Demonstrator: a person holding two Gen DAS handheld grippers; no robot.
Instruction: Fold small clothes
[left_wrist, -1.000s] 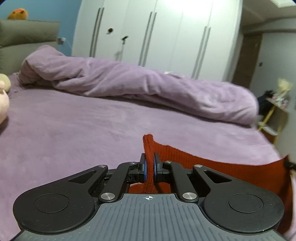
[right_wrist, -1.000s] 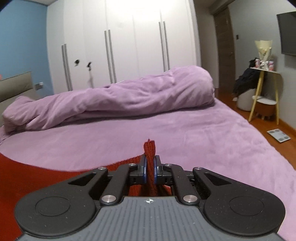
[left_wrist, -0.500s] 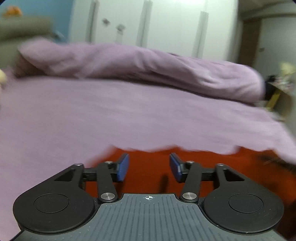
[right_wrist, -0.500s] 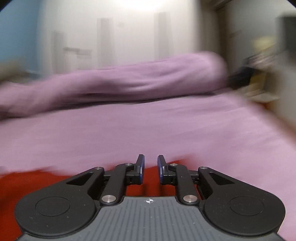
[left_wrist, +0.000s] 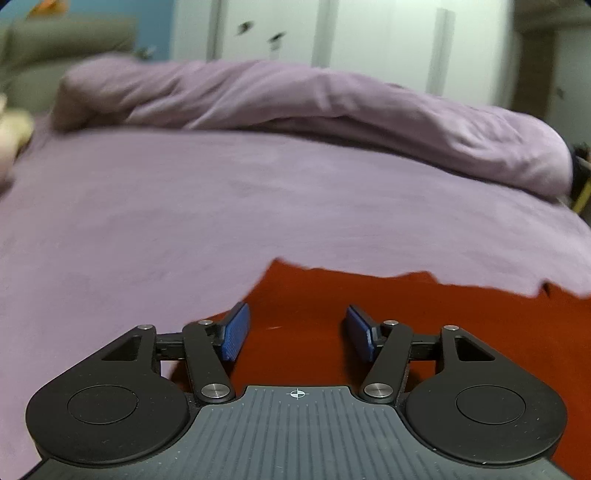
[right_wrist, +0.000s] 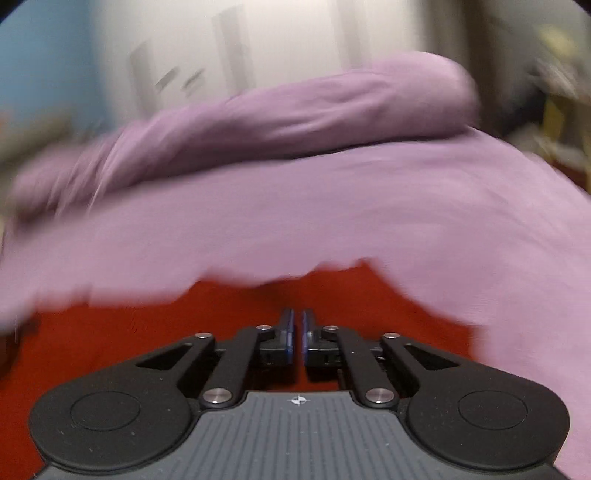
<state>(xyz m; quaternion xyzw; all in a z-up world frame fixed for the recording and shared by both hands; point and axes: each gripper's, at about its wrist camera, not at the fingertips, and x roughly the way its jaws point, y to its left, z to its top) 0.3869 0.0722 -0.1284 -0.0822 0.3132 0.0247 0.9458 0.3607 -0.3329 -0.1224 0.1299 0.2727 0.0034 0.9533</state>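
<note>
A red knitted garment (left_wrist: 424, 317) lies flat on the purple bed (left_wrist: 184, 229); its far edge runs across both views. My left gripper (left_wrist: 297, 332) is open and empty just above the garment's left part, blue pads (left_wrist: 234, 332) wide apart. In the right wrist view the garment (right_wrist: 147, 332) spreads under and left of my right gripper (right_wrist: 297, 334), whose jaws stand almost together with a thin empty gap, nothing between them. That view is motion-blurred.
A rolled purple duvet (left_wrist: 314, 107) lies across the far side of the bed, also in the right wrist view (right_wrist: 277, 118). White wardrobe doors (left_wrist: 369, 33) stand behind. A cream plush toy (left_wrist: 11, 129) sits at the far left. The bed's right edge drops to the floor (right_wrist: 569, 162).
Both grippers let go of the red garment, which now lies flat. The left jaws opened wide. The right jaws opened briefly and have closed again, empty. Both views tilted down.
</note>
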